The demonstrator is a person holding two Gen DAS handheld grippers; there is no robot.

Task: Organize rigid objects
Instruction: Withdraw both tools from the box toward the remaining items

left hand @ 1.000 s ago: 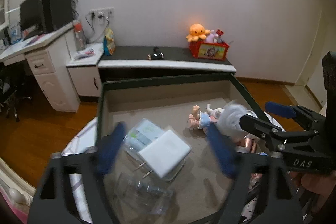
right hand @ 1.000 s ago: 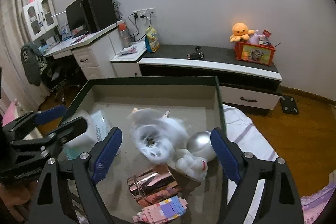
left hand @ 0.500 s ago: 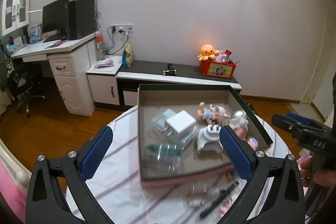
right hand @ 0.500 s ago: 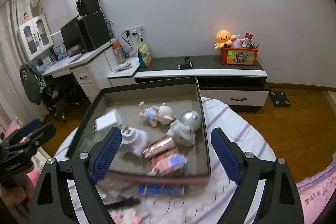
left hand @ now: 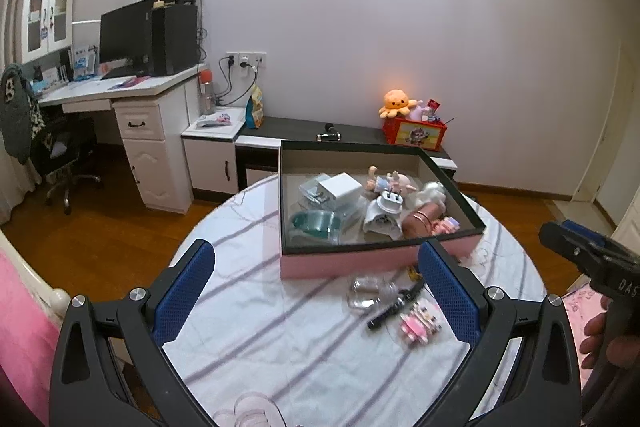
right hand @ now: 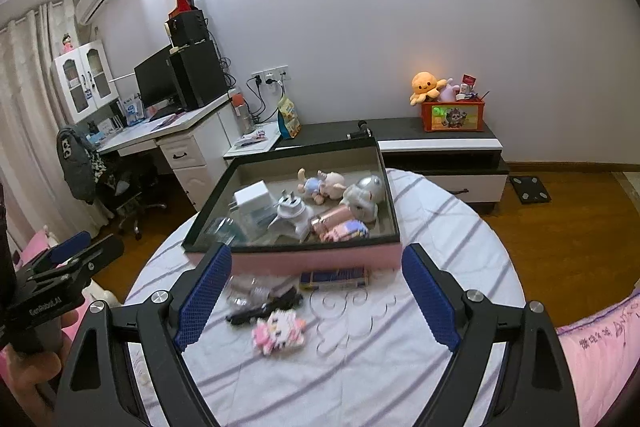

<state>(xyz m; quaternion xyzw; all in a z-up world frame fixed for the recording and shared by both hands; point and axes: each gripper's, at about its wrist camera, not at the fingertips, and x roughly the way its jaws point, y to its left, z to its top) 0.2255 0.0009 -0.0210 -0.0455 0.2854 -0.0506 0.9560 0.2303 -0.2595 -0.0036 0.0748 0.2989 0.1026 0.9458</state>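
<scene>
A pink box with a dark rim (left hand: 372,259) (right hand: 320,261) stands on the round striped table. In it lie a white cube (left hand: 340,189), a white plug adapter (right hand: 290,213), a doll (right hand: 320,183), a silver toy (right hand: 362,197), a rose-gold can (left hand: 422,221) and clear plastic items. In front of the box lie a clear piece (left hand: 366,293), a black pen (left hand: 394,309), a pink block figure (right hand: 278,331) and a blue flat box (right hand: 334,277). My left gripper (left hand: 316,295) and right gripper (right hand: 316,297) are open, empty, held back above the table's near side.
The table (left hand: 280,339) has a white cloth with purple stripes. Behind it stand a low dark cabinet (left hand: 304,135) with a red toy box (left hand: 414,135), and a white desk (left hand: 136,115) with a monitor. Pink bedding (right hand: 596,355) lies at the right.
Both grippers have pulled back and up from over the box. The box interior filled the views before; now the whole box and the loose items in front of it show.
</scene>
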